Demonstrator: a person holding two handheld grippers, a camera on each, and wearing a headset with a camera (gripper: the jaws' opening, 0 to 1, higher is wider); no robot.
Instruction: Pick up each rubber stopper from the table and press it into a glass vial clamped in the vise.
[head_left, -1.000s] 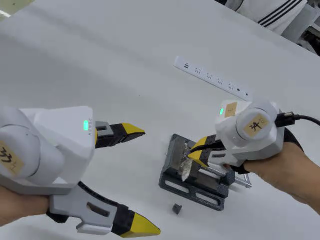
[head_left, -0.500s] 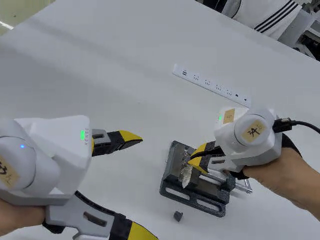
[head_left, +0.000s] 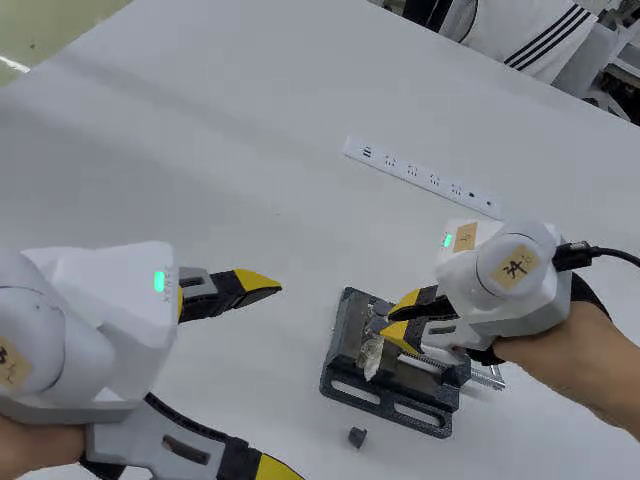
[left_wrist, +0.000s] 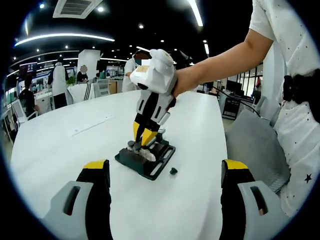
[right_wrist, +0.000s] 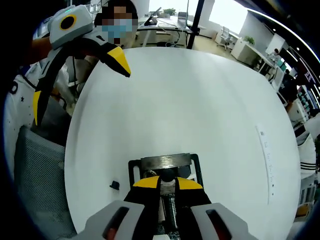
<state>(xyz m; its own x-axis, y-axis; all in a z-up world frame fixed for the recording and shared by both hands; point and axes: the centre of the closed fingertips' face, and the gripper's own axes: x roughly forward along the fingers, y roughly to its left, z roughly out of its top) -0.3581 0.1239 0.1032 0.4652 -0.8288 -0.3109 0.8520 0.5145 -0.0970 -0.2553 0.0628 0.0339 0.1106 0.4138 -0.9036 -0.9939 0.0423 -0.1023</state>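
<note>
right gripper (right_wrist: 168, 183), pinched on a stopper (right_wrist: 167, 174) above the vial (head_left: 371, 352) in the vise (head_left: 400, 395), may press off-centre and crack it; left gripper (left_wrist: 163, 165) gapes empty.

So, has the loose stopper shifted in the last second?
No. The loose stopper lies at the same spot off the vise's near edge; the whole view has shifted instead.

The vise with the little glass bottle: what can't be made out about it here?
Head view: the right tongs cover the top of the glass vial, so whether it is stoppered is unclear.
Right gripper view: the tongs' own tips hide the vial; the dark lump between them may be a stopper, not certain.
Left gripper view: the vise is too small to show the vial's mouth.
</note>
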